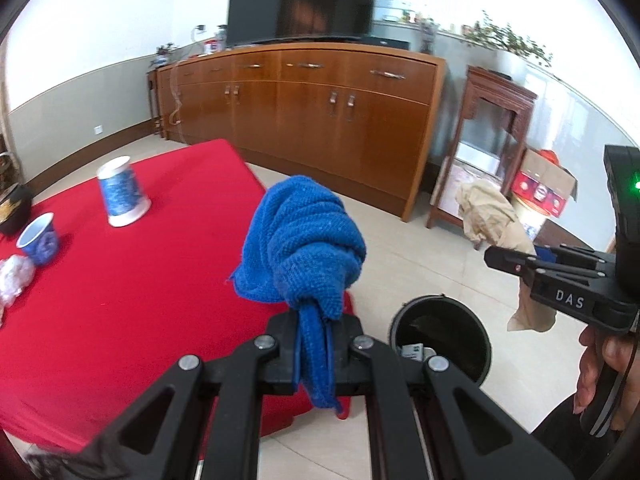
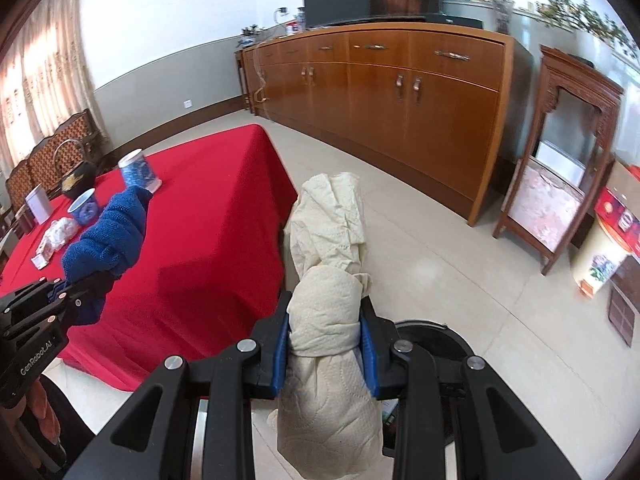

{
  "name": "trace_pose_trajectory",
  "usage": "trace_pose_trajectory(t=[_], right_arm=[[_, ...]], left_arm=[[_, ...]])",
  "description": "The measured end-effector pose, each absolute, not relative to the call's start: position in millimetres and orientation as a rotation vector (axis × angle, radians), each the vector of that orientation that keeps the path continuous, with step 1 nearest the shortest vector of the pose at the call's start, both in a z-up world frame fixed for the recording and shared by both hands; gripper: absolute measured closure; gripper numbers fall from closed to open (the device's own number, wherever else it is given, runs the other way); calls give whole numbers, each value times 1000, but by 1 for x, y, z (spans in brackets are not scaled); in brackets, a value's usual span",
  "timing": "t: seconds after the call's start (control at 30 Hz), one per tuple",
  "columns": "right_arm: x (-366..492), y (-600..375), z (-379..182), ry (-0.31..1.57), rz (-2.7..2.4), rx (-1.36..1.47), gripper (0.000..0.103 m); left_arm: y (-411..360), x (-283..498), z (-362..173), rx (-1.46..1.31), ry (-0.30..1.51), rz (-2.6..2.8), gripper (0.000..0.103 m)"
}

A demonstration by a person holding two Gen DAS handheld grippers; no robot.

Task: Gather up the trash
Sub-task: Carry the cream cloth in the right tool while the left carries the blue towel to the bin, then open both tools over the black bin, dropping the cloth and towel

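My left gripper is shut on a bunched blue cloth, held over the near corner of the red table. My right gripper is shut on a crumpled beige paper towel, its blue pads pressing both sides. Seen from the left wrist, the right gripper carries the beige paper above and right of a round black trash bin on the floor. The bin lies just under and behind the right fingers. The blue cloth and left gripper show at the left.
On the red cloth stand two blue-and-white cups, a white crumpled wad and a dark kettle. A long wooden sideboard with a TV, a carved stand and boxes line the far wall across the tiled floor.
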State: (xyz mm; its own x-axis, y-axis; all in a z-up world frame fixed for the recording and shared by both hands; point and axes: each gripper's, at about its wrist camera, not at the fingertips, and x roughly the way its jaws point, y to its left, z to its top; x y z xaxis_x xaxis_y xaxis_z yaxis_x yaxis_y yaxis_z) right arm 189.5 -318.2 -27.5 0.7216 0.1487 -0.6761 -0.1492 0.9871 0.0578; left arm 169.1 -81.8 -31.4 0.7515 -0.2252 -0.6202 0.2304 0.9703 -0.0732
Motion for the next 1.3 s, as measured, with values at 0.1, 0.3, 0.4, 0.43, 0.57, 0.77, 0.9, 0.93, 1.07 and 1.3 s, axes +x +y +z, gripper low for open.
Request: trace_pose_trajectory(t=[0.1,0.3,0.4,0.43,0.57,0.77,0.9,0.93,1.07,1.3], right_arm=[[184,-335,-31,752,137,8,71],[171,-366,-40,770,84,27,71],[166,-382,-45,779,61,36,71],[165,-389,-48,783,54,42,71],[162,-405,-58,803,39,47,71],[167,-427,-80,848,34,41,71],[176,-440,-99,885,38,30,71],[179,-444,-105,897,38,28,71],[186,-452,-123,934,57,23,71],[199,-462,-163,1012,103,-4,71]], left_arm=[[-97,169,-34,21,681,-281,93],[-131,169,-41,49,702,-353,93],[-147,169,-44,63,707,-383,93],[-153,169,-46,65,709,-397,93],[-173,172,-56,63,726,-445,93],[-199,174,-73,71,768,-487,93],[-212,179,-87,77,805,-496,93],[-216,181,-92,77,820,-499,93],[-227,186,-108,84,863,-512,93],[-251,196,-144,106,963,-531,93]])
